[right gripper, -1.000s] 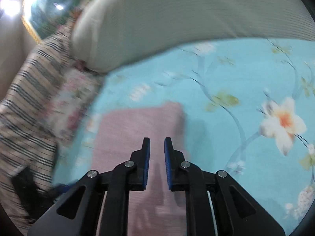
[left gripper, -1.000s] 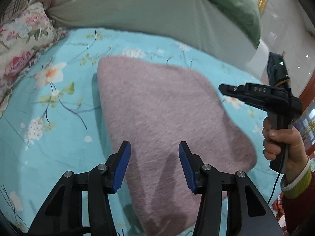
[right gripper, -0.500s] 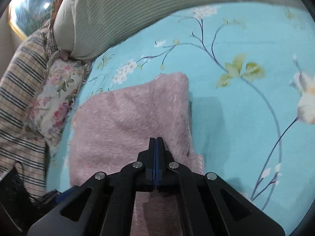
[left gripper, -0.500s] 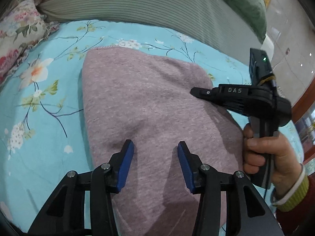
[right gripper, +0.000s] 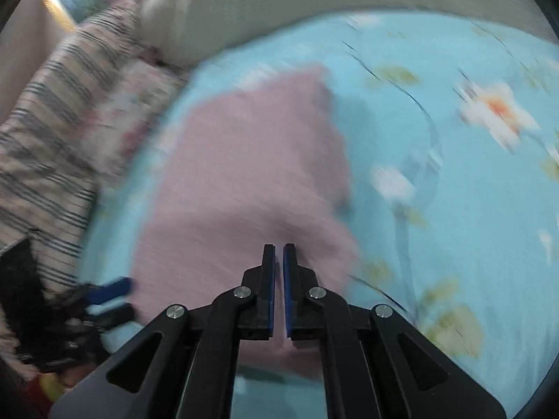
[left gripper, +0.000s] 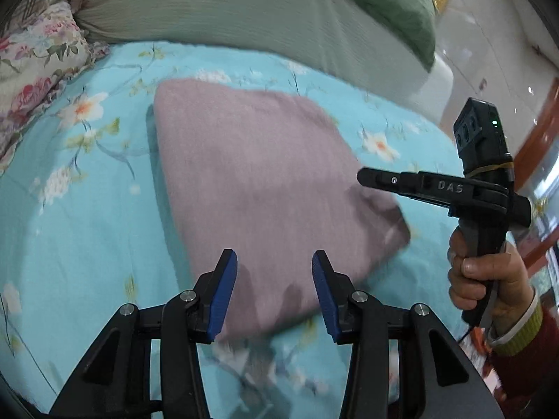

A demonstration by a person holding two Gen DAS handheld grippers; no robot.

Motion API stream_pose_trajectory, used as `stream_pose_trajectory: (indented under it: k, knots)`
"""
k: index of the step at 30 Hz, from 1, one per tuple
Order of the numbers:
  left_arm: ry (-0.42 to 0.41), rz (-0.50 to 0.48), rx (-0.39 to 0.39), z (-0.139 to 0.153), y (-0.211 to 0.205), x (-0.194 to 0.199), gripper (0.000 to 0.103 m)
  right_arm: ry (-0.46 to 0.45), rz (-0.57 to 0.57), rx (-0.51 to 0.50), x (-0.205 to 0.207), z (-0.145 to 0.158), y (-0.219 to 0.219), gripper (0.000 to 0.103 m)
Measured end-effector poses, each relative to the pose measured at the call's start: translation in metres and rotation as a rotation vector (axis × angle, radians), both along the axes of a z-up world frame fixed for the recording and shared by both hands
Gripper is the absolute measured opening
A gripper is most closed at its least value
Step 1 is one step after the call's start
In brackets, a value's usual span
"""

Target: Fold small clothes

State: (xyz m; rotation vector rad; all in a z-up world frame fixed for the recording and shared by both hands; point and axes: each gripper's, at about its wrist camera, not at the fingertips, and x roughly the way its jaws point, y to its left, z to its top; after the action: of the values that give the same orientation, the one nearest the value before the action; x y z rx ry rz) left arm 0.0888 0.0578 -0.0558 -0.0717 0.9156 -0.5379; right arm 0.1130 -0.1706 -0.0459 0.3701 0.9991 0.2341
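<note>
A folded mauve knit garment [left gripper: 265, 181] lies flat on the turquoise floral bedsheet [left gripper: 80, 216]; it also shows in the right wrist view [right gripper: 251, 181], blurred. My left gripper [left gripper: 274, 262] is open and empty, hovering above the garment's near edge. My right gripper [right gripper: 278, 249] is almost shut with a thin gap and holds nothing, above the garment's near right part. In the left wrist view the right gripper [left gripper: 367, 176] is raised over the garment's right corner, held by a hand [left gripper: 489, 282].
A grey-green striped bolster [left gripper: 244, 14] and a green pillow [left gripper: 384, 3] line the far side. A floral pillow [left gripper: 31, 66] sits far left. A striped blanket [right gripper: 45, 132] lies to the left in the right wrist view. The bed's edge drops off at right.
Both grippers have lifted up and back from the garment. The right gripper, shut down on the cloth half a second ago, is off it with a thin gap between its fingers.
</note>
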Motion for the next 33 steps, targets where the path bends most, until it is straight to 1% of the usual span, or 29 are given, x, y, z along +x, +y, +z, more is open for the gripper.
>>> stream_pose_trajectory:
  k: [1, 2, 4, 6, 7, 8, 9, 10, 11, 12, 15, 18, 20, 21, 22, 23, 24, 27, 29, 30, 31, 32, 33]
  knots:
    - [0.012, 0.006, 0.024, -0.008, -0.002, -0.001, 0.044, 0.003, -0.013, 0.037, -0.001, -0.004, -0.007, 0.001]
    - [0.030, 0.015, 0.048, -0.016, -0.002, -0.002, 0.041, -0.001, -0.019, 0.052, -0.003, -0.002, -0.010, 0.001]
    - [0.054, 0.035, 0.064, -0.027, -0.002, -0.001, 0.037, -0.032, -0.002, 0.020, -0.009, 0.011, -0.007, 0.005]
    - [0.043, 0.046, 0.054, -0.021, -0.001, -0.003, 0.037, -0.071, 0.038, 0.014, -0.019, 0.021, -0.003, 0.005]
    - [0.033, 0.045, 0.049, -0.017, -0.001, -0.006, 0.038, -0.079, 0.052, 0.013, -0.024, 0.022, -0.001, 0.007]
    - [0.022, 0.042, 0.045, -0.015, -0.002, -0.008, 0.038, -0.074, 0.055, -0.016, -0.029, 0.018, 0.002, 0.011]
    - [0.014, 0.038, 0.049, -0.014, -0.003, -0.010, 0.039, -0.062, 0.048, -0.043, -0.031, 0.013, 0.002, 0.018]
    - [0.012, 0.037, 0.059, -0.015, -0.004, -0.011, 0.040, -0.045, 0.039, -0.055, -0.034, 0.005, 0.000, 0.019]
    - [0.015, 0.039, 0.074, -0.018, -0.005, -0.012, 0.039, -0.031, 0.027, -0.030, -0.037, -0.002, -0.006, 0.019]
    - [0.021, 0.045, 0.088, -0.021, -0.007, -0.013, 0.039, -0.037, 0.018, -0.009, -0.039, -0.003, -0.009, 0.019]
    - [0.027, 0.062, 0.087, -0.027, -0.006, -0.013, 0.040, -0.039, 0.018, -0.018, -0.039, 0.003, -0.008, 0.019]
    - [0.027, 0.073, 0.096, -0.024, -0.005, -0.013, 0.040, -0.052, 0.021, -0.028, -0.043, 0.016, -0.007, 0.020]
    - [0.033, 0.079, 0.094, -0.022, -0.003, -0.014, 0.043, -0.059, 0.023, -0.027, -0.050, 0.022, -0.006, 0.026]
    - [0.035, 0.084, 0.093, -0.021, -0.002, -0.018, 0.045, -0.063, 0.026, -0.027, -0.054, 0.025, -0.007, 0.033]
    - [0.036, 0.091, 0.093, -0.019, -0.001, -0.021, 0.050, -0.068, 0.027, -0.031, -0.057, 0.027, -0.004, 0.040]
    - [0.037, 0.104, 0.094, -0.018, 0.001, -0.024, 0.059, -0.074, 0.030, -0.041, -0.061, 0.030, 0.000, 0.042]
    - [0.037, 0.121, 0.099, -0.016, 0.004, -0.027, 0.063, -0.080, 0.034, -0.051, -0.065, 0.033, 0.002, 0.044]
    - [0.039, 0.154, 0.119, -0.014, 0.011, -0.036, 0.066, -0.089, 0.047, -0.085, -0.077, 0.038, 0.008, 0.048]
    - [0.040, 0.175, 0.147, -0.014, 0.014, -0.041, 0.071, -0.087, 0.052, -0.110, -0.084, 0.040, 0.011, 0.054]
    - [0.040, 0.185, 0.158, -0.014, 0.017, -0.044, 0.071, -0.088, 0.054, -0.120, -0.087, 0.040, 0.012, 0.058]
    - [0.043, 0.193, 0.165, -0.015, 0.019, -0.047, 0.074, -0.090, 0.057, -0.130, -0.090, 0.041, 0.013, 0.062]
    - [0.048, 0.199, 0.171, -0.015, 0.022, -0.049, 0.078, -0.091, 0.061, -0.145, -0.095, 0.041, 0.015, 0.064]
    - [0.052, 0.207, 0.177, -0.015, 0.024, -0.052, 0.079, -0.090, 0.065, -0.157, -0.098, 0.042, 0.017, 0.068]
